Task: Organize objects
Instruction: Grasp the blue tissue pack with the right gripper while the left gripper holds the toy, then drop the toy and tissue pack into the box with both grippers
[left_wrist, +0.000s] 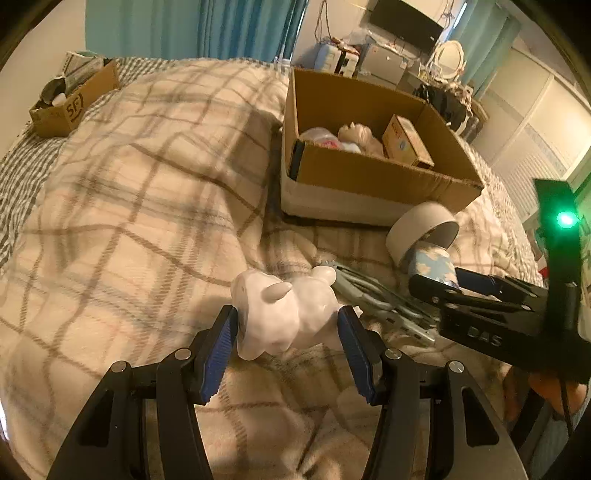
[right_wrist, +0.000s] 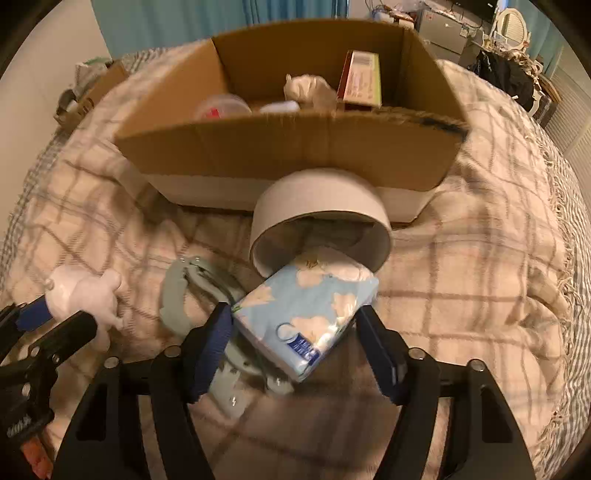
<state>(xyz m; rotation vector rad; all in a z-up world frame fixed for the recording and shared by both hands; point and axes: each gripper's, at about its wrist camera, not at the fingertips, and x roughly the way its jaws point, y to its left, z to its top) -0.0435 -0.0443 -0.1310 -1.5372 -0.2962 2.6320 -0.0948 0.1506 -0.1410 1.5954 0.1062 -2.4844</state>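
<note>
Tissue pack (right_wrist: 306, 325), far end under bowl (right_wrist: 321, 218)

white figurine (left_wrist: 284, 314); blue-and-white tissue pack (right_wrist: 306, 317); beige plaid blanket (left_wrist: 147, 206)

The right gripper (right_wrist: 295, 332) holds a blue tissue pack (right_wrist: 306, 317) between its blue pads (right_wrist: 210, 347), which touch it on both sides. The pack's far end sits in the mouth of a white tape roll (right_wrist: 317, 206) that lies on its side against the front wall of the cardboard box (right_wrist: 295, 147). The box stands on a plaid blanket (right_wrist: 480, 266) and contains a red-and-green carton (right_wrist: 360, 79), a white lump and a clear container. Left of the pack, a grey cable (right_wrist: 177, 295) lies on the blanket. Further left, the left gripper (right_wrist: 55, 325) grips a white figurine (right_wrist: 85, 291).
</note>
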